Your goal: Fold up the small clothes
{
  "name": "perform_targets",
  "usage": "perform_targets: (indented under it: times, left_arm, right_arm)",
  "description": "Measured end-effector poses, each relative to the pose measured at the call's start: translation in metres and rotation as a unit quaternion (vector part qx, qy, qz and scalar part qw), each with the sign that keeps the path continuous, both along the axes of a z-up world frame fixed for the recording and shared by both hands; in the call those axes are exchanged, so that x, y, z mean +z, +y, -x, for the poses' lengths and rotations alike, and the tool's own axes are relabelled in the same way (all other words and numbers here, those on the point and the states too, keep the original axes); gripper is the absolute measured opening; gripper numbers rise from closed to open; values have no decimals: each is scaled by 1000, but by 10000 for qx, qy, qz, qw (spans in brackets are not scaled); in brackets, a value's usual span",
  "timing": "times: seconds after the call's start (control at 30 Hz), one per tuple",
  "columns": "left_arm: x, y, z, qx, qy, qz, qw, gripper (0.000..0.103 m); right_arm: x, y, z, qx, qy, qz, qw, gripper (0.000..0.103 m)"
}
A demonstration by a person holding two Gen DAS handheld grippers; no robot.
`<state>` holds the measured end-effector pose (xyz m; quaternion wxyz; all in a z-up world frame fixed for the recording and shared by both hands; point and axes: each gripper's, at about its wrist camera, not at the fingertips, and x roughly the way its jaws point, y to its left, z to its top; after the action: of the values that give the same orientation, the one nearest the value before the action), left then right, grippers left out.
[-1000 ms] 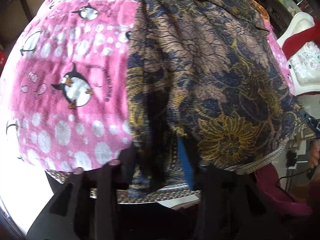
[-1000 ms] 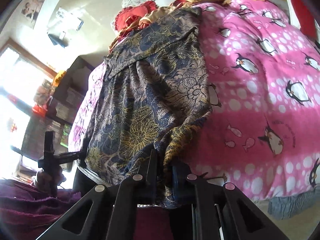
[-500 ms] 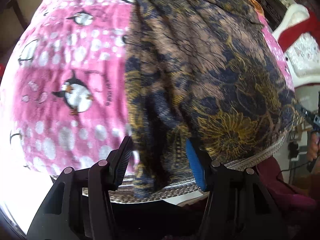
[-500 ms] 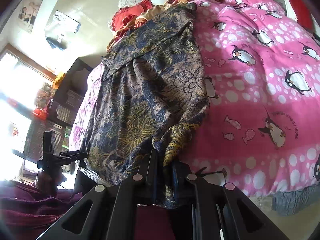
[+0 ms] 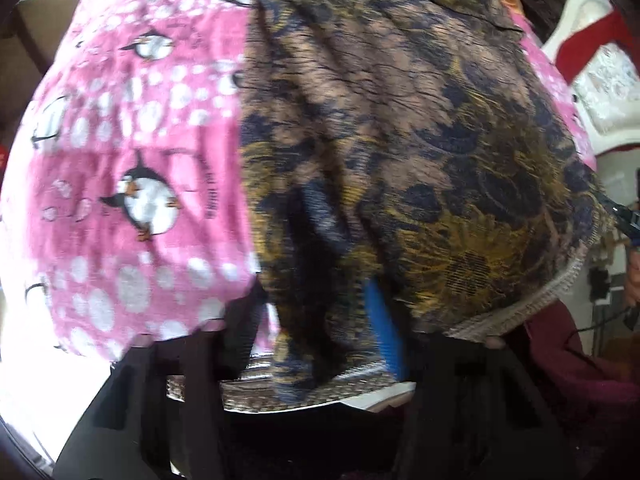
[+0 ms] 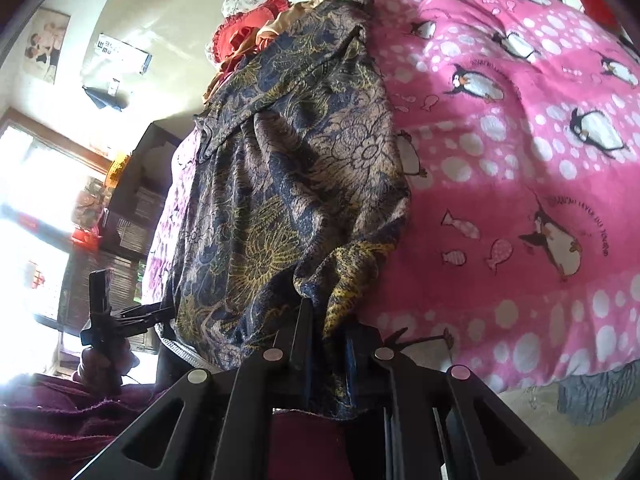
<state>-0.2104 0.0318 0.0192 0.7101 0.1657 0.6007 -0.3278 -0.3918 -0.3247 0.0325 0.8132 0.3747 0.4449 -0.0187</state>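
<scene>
A dark garment with a blue, brown and yellow flower print (image 5: pixel 400 128) lies lengthwise on a pink penguin blanket (image 5: pixel 132 152); it also shows in the right wrist view (image 6: pixel 280 184). My left gripper (image 5: pixel 316 320) stands open at the garment's near hem, and a hanging fold of the cloth lies between its fingers (image 5: pixel 382 324). My right gripper (image 6: pixel 328 340) is shut on the other near corner of the garment, which bunches up between its fingers (image 6: pixel 298 340). The left gripper also shows in the right wrist view (image 6: pixel 136 316), at the garment's left hem.
The pink blanket (image 6: pixel 520 160) covers the bed to the right. Red and floral pillows (image 6: pixel 256 28) lie at the bed's far end. A dark shelf unit (image 6: pixel 132 196) and a bright window stand at the left. A white and red chair (image 5: pixel 596 60) stands beside the bed.
My left gripper has opened around the hanging fold at the hem and its fingers have drawn nearer again. My right gripper has kept its hold on the garment's corner.
</scene>
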Motion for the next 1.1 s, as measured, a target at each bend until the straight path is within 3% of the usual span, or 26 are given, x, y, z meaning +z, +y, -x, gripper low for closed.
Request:
perform_targets:
  times: [0.03, 0.07, 0.1, 0.2, 0.33, 0.63, 0.87, 1.1]
  left_arm:
    - [1, -2, 2, -66, -37, 22, 10000, 27]
    - [1, -7, 3, -97, -55, 46, 9999, 11]
    - [1, -9, 2, -105, -15, 86, 9999, 7]
    - [17, -9, -12, 13, 69, 517, 9986, 5]
    - [60, -2, -38, 344, -249, 1201, 9919, 5]
    - [116, -20, -108, 641, -1187, 1582, 9781, 5]
    - [120, -68, -201, 868, -1515, 1604, 9715, 5]
    - [103, -112, -277, 1103, -1531, 1459, 9711, 5]
  right_arm:
    - [1, 1, -1, 38, -8, -10, 10000, 12]
    - [3, 3, -2, 98, -18, -11, 9999, 12]
    - [7, 4, -3, 115, -67, 32, 9999, 9]
    - [26, 1, -8, 23, -394, 100, 9992, 8]
    - [58, -11, -22, -48, -875, 288, 9957, 8]
    - [117, -47, -98, -175, -1682, 789, 9824, 8]
    - [124, -98, -186, -418, -1576, 1012, 9814, 8]
    - [105, -146, -271, -587, -1165, 1077, 9856, 8]
